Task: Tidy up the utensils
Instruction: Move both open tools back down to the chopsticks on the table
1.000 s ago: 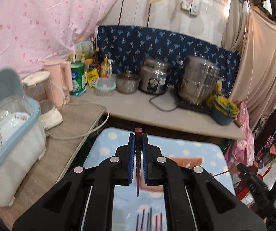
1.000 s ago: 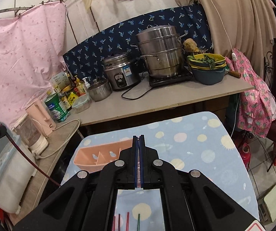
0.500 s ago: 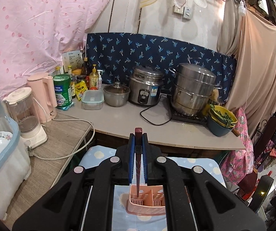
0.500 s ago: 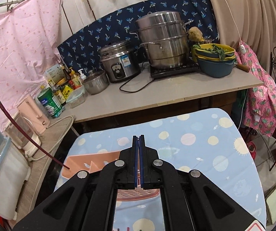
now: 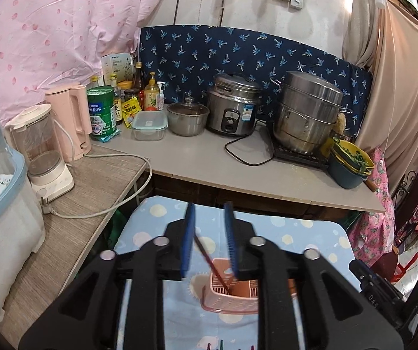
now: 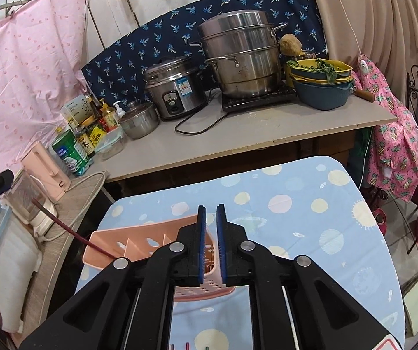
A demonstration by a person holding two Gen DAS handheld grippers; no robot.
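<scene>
Nearest to us, our left gripper (image 5: 209,239) points forward and down over the table, its blue-padded fingers (image 5: 187,242) spread wide with nothing between them. Just below that gap a dark red chopstick (image 5: 212,265) leans tilted, its lower end inside the pink utensil basket (image 5: 232,297) and its upper end free of the pads. Our right gripper (image 6: 211,245) hovers low over the same basket (image 6: 138,239), its fingers parted only by a narrow slit and gripping nothing (the basket's perforated wall shows through the gap). From this side the chopstick (image 6: 71,230) slants up and out over the basket's left end.

The basket sits on a light blue tablecloth (image 6: 311,210) printed with planets. A few more coloured sticks (image 5: 222,344) lie at the near edge of the cloth, mostly hidden under our grippers.

Beyond the table runs a grey counter (image 5: 209,160) carrying a rice cooker (image 5: 233,105), a steel steamer pot (image 5: 308,113) and a blue basin (image 6: 322,93) of greens.
</scene>
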